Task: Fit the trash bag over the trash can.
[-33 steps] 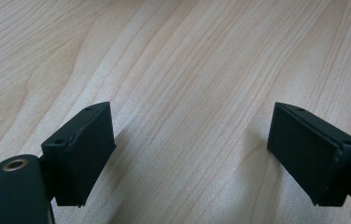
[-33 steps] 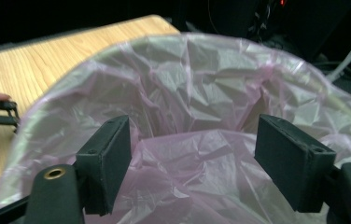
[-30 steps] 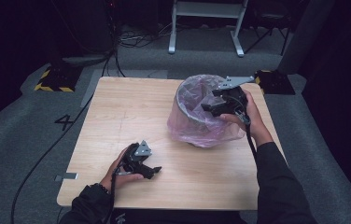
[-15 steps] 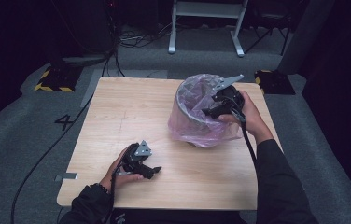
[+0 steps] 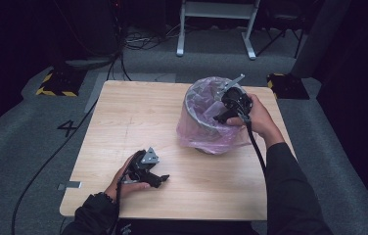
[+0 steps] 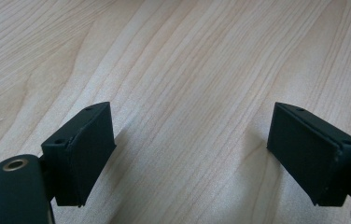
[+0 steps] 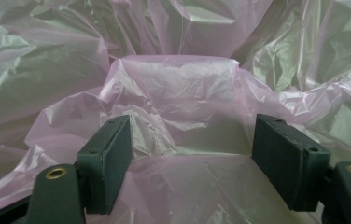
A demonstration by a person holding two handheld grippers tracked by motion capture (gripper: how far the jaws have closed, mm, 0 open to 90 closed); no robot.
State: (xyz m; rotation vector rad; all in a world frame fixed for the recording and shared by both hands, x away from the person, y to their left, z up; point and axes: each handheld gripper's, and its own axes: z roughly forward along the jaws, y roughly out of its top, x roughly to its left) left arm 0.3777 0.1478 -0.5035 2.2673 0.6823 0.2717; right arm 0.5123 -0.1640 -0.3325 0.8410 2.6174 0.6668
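A bin (image 5: pixel 197 100) lined with a thin pink plastic bag (image 5: pixel 206 137) stands on the right half of the wooden table (image 5: pixel 138 122). My right gripper (image 5: pixel 223 110) hangs over the bin's right rim and points into it. In the right gripper view its jaws (image 7: pixel 192 126) stand open, with a loose fold of the pink bag (image 7: pixel 173 88) rising between them and no pad pressing on it. Near the front edge my left gripper (image 5: pixel 158 178) rests low over the table. It is open (image 6: pixel 191 112), with bare wood between its pads (image 6: pixel 82 144).
The bag drapes down the bin's outside to the tabletop. Cables (image 5: pixel 50 161) run over the grey floor left of the table. A metal stand (image 5: pixel 216 24) is behind it, and a black and yellow block (image 5: pixel 57 83) lies at the back left.
My right gripper has shifted a little to the left and tipped further over the bin's rim. The left gripper has stayed where it was.
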